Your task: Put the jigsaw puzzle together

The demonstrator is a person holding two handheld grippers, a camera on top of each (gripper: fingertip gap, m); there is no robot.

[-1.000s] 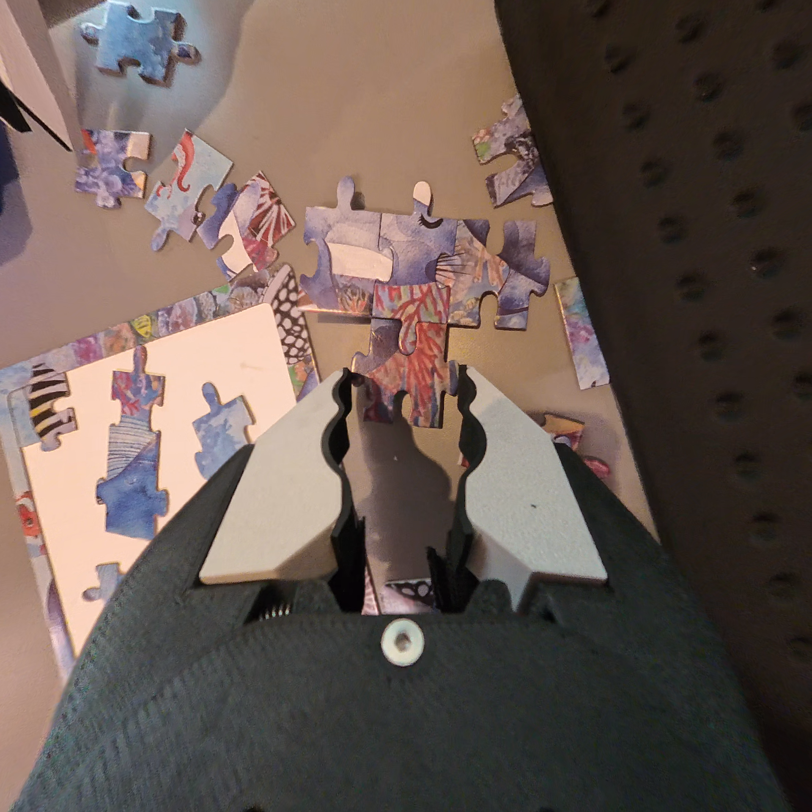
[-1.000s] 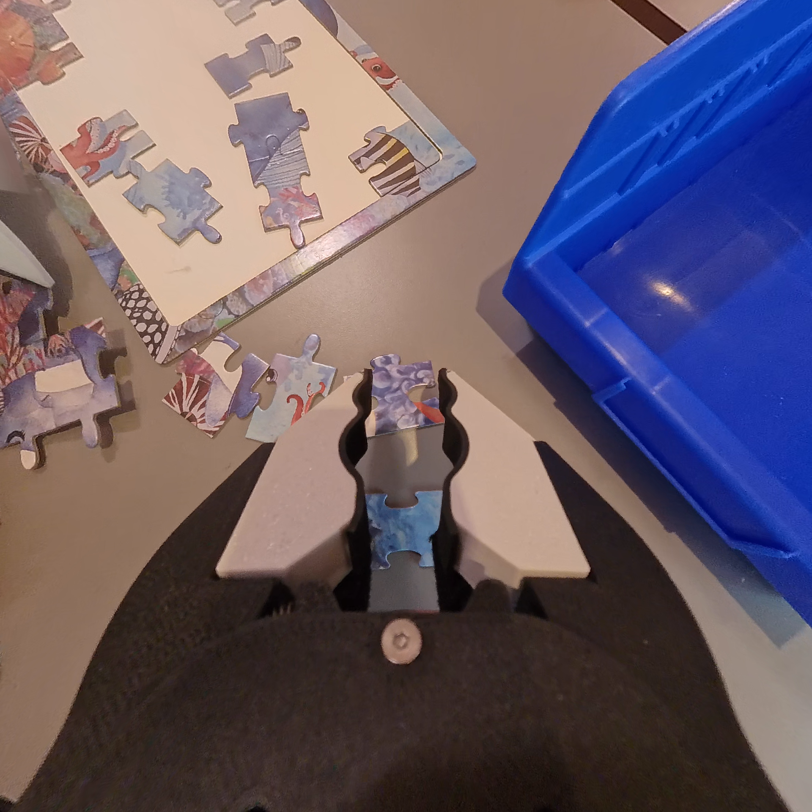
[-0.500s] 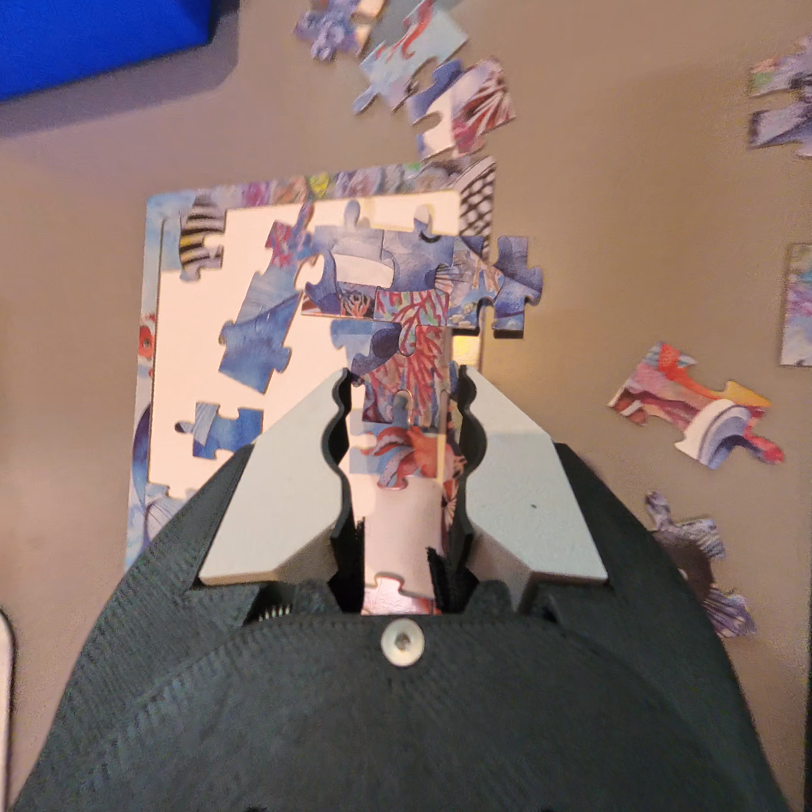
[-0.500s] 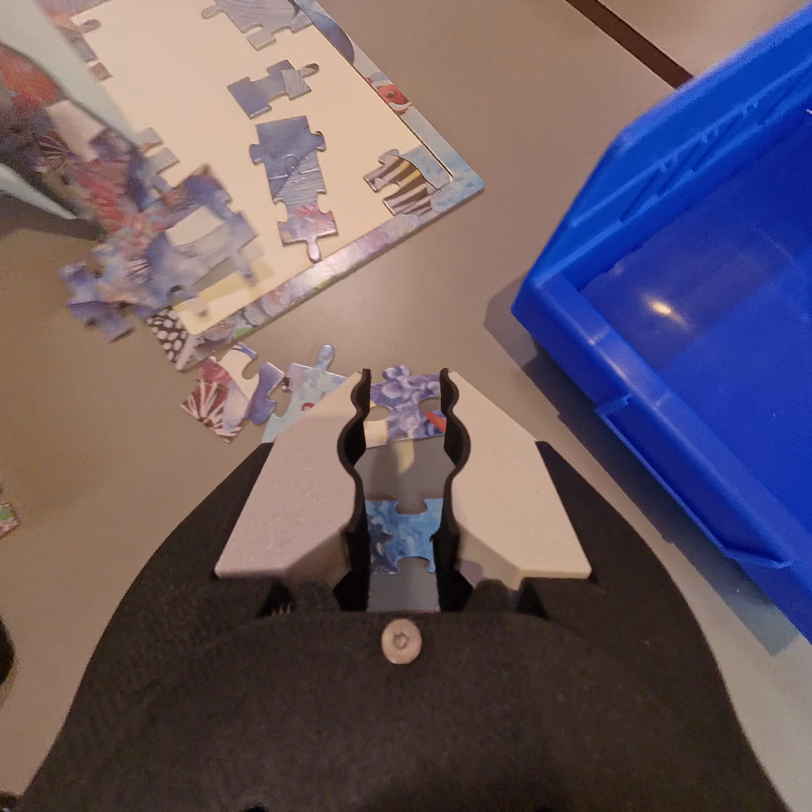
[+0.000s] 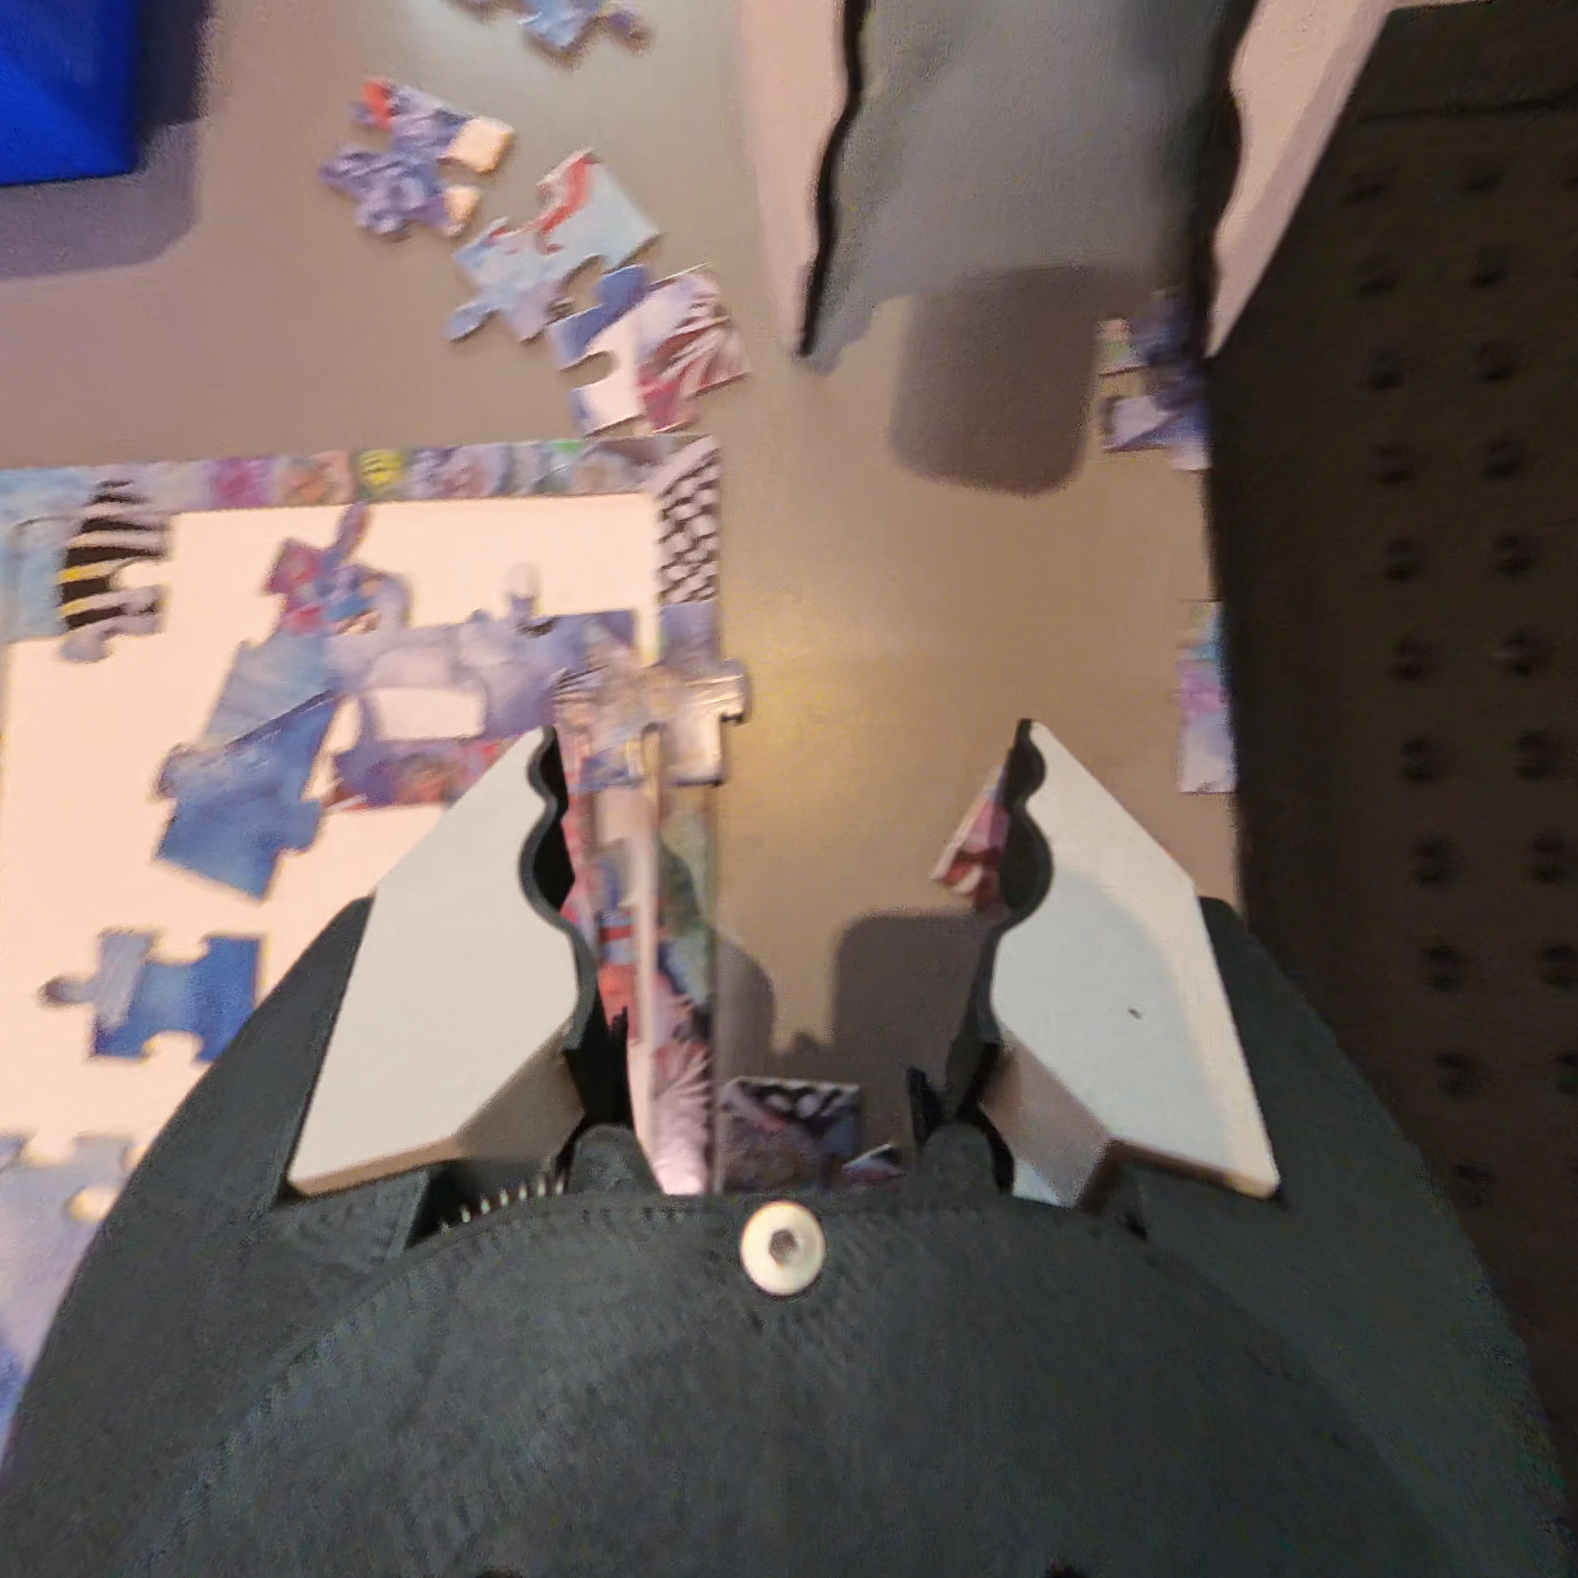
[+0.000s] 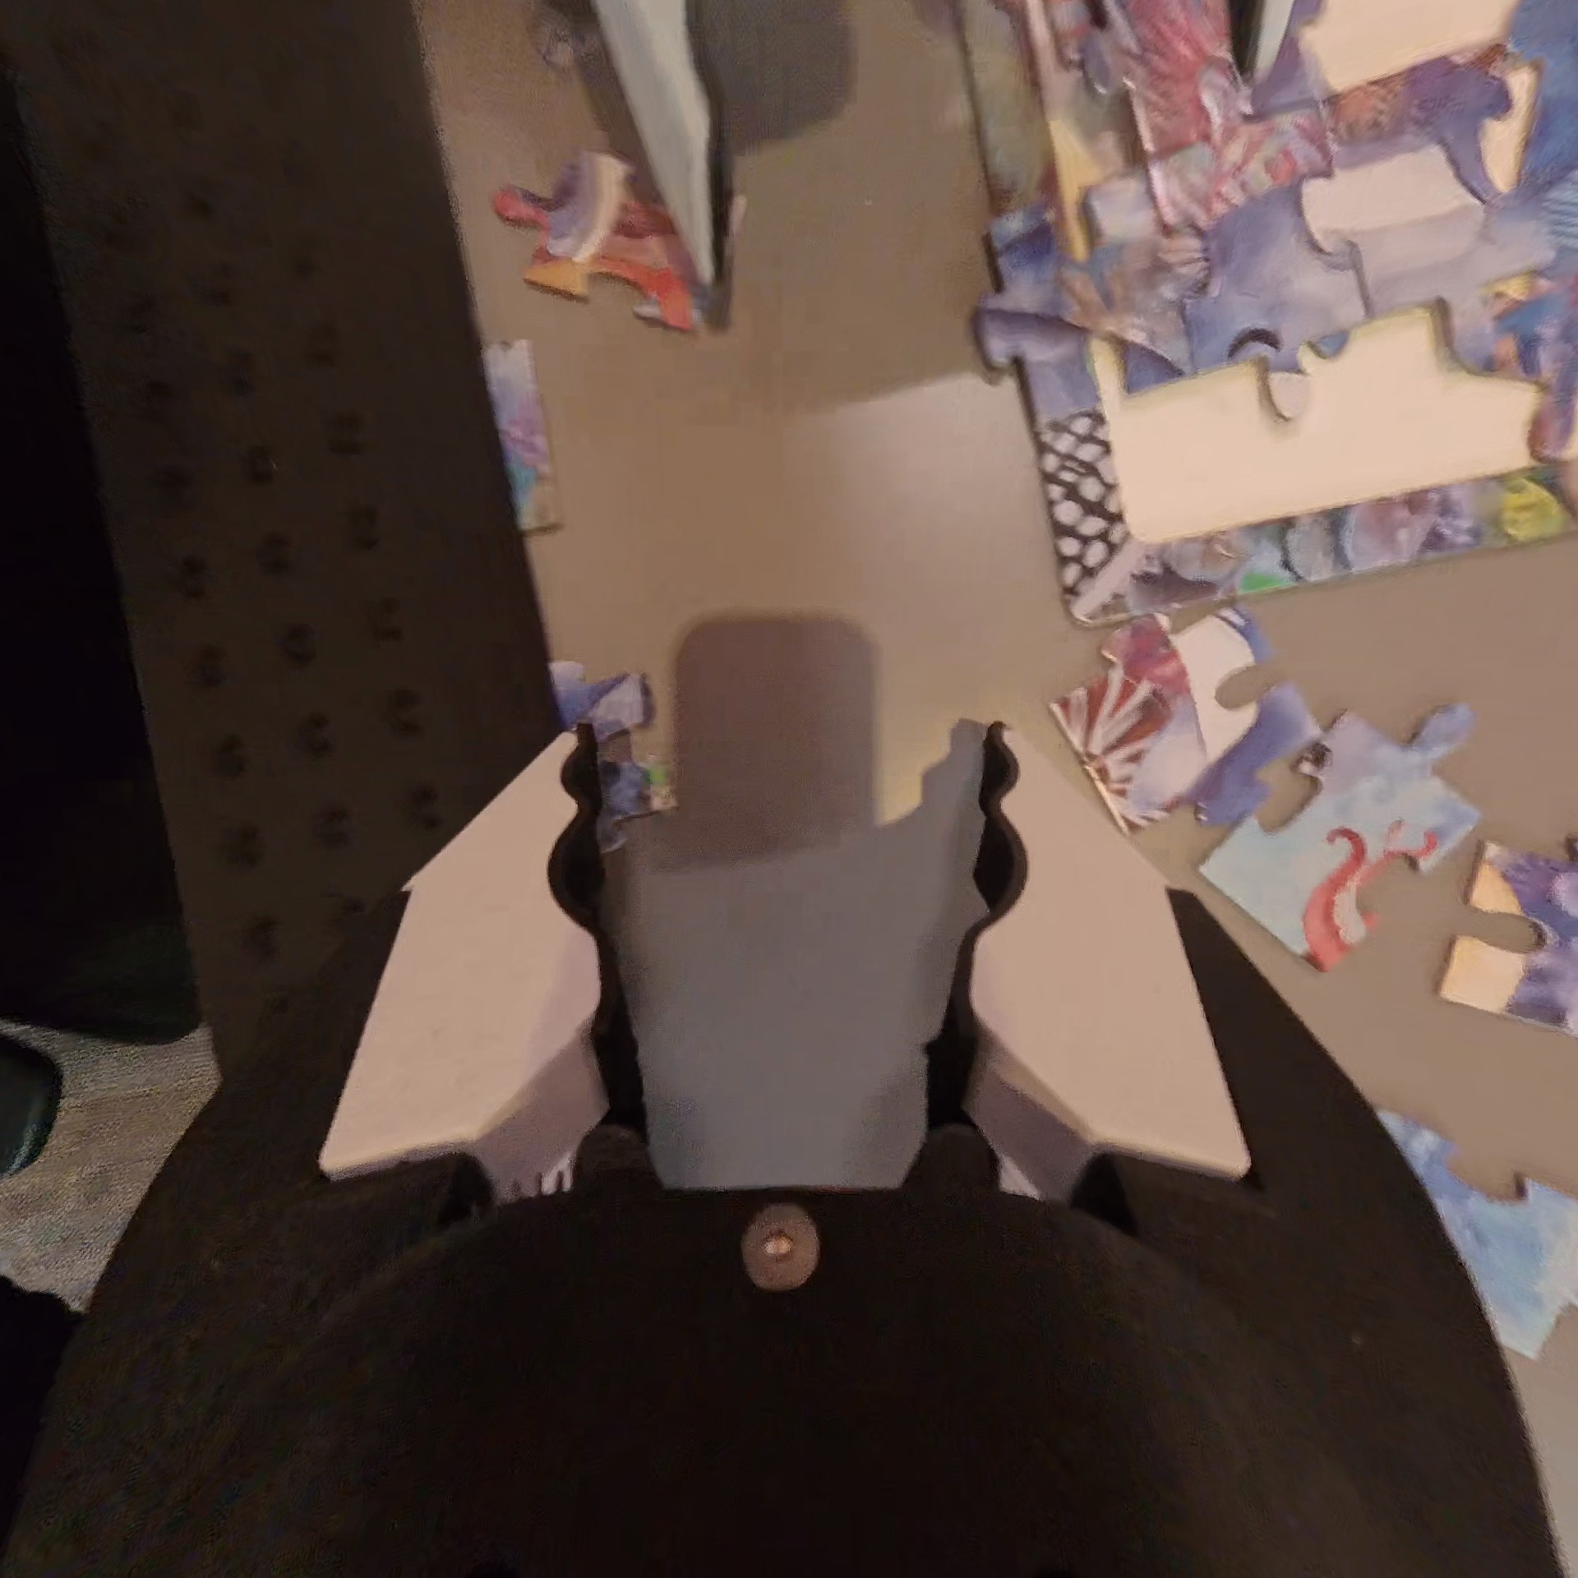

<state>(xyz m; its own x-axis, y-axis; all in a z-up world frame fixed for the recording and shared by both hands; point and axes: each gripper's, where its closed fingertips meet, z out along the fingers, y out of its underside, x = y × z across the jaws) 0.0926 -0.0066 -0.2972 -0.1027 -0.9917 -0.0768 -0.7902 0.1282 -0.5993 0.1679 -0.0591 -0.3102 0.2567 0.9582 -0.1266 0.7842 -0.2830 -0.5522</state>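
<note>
Since half a second ago the left gripper has spread wide and let go of the joined cluster, which now lies on the tray ahead and left of its tips, one edge piece overhanging the tray's right border; a strip of the cluster sits just inside the left finger, touching or not I cannot tell. The right gripper has swung from the bin side to face the tray from the far side, and it too is spread, nothing between its fingers, only bare table and shadow. From the right gripper, the tray and cluster lie ahead to the right, loose pieces just right of its right finger, one small piece at its left fingertip, an orange-and-purple piece farther ahead. From the left gripper, three loose pieces lie ahead beyond the tray, the blue bin far ahead left, the other gripper ahead right. Both views are motion-blurred.
</note>
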